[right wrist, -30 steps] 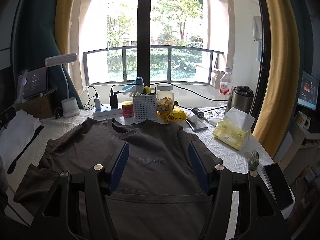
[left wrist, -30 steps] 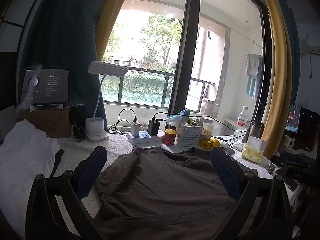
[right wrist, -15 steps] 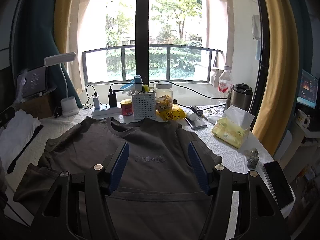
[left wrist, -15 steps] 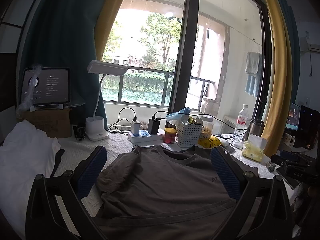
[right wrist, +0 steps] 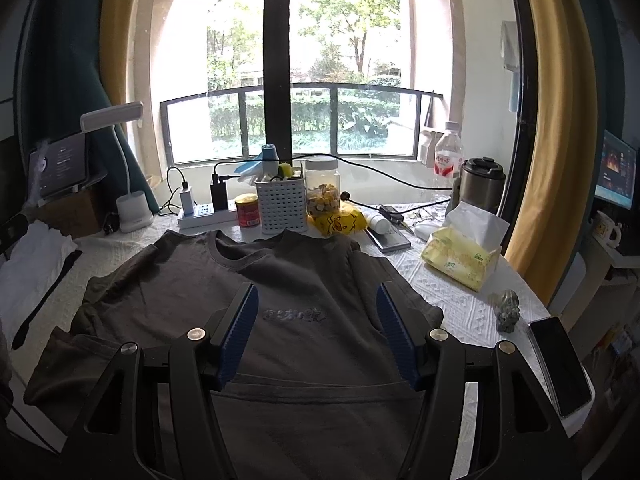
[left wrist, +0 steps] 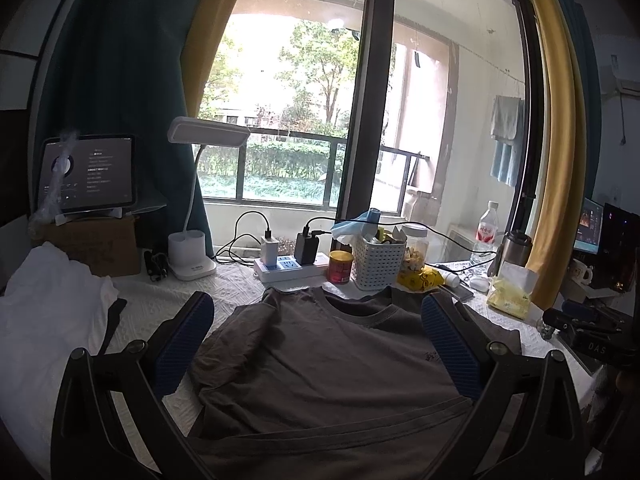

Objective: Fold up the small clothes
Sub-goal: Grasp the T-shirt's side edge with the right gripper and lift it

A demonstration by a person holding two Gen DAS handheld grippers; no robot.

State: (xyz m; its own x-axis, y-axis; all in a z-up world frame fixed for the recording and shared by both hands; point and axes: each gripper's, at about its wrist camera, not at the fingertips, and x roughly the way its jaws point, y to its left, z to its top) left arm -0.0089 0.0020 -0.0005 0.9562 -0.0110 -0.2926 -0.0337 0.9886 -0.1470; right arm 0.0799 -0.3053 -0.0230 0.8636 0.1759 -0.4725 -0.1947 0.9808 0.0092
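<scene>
A dark grey T-shirt [left wrist: 328, 364] [right wrist: 288, 320] lies spread front-up on the white textured tablecloth [left wrist: 236, 284], its collar toward the window and a small embroidered logo on the chest. My left gripper [left wrist: 318, 344] hovers open above the shirt's left half, blue pads wide apart, nothing between them. My right gripper [right wrist: 316, 332] is open too, above the chest logo, its pads clear of the cloth. A folded white garment [left wrist: 44, 312] [right wrist: 32, 264] rests at the table's left side.
Along the window stand a white desk lamp [left wrist: 192, 256], a power strip [left wrist: 288, 266] with chargers, a red can [right wrist: 247, 210], a white basket [right wrist: 282, 208], a snack jar [right wrist: 322, 188], a water bottle [right wrist: 448, 152] and a steel flask [right wrist: 480, 184]. Tissue pack [right wrist: 460, 258] and phone [right wrist: 558, 364] lie right.
Both views have shifted only slightly; the shirt sits a little lower in the right wrist view. Both grippers stay open and the shirt has not moved.
</scene>
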